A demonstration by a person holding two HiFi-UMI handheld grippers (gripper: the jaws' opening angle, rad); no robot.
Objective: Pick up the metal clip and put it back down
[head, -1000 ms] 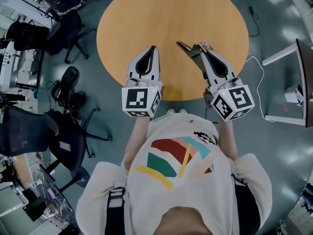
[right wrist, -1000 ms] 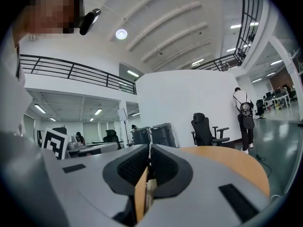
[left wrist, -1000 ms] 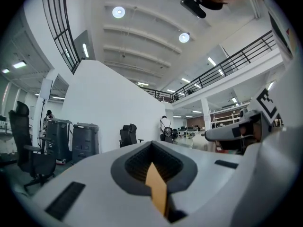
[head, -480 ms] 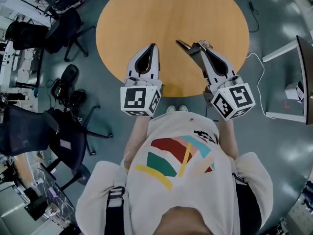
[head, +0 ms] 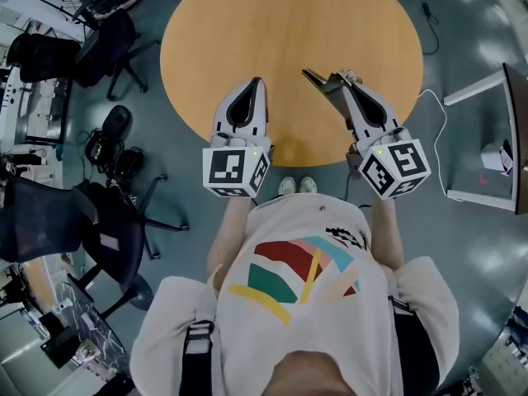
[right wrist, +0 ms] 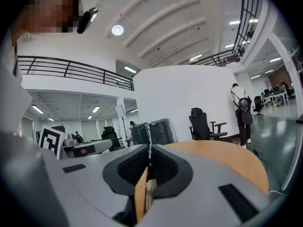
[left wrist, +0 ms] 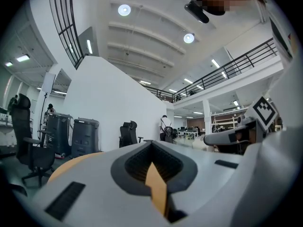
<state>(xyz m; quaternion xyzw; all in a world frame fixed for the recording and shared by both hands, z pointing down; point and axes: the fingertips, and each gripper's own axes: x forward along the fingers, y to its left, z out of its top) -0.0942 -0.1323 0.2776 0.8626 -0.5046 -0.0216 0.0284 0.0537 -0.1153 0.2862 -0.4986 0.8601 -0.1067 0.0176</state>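
metal clip [head: 316, 80] in the narrow right tongs [head: 337, 80] over the round table [head: 289, 23]; left tongs [head: 259, 81] together, empty

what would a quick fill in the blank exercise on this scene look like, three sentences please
1. The right gripper holds the metal clip, which juts out toward the person's ___ side.
2. The left gripper has its jaws shut and holds ___.
3. The wooden table under both grippers is ___ in shape.

Missing words: left; nothing; round
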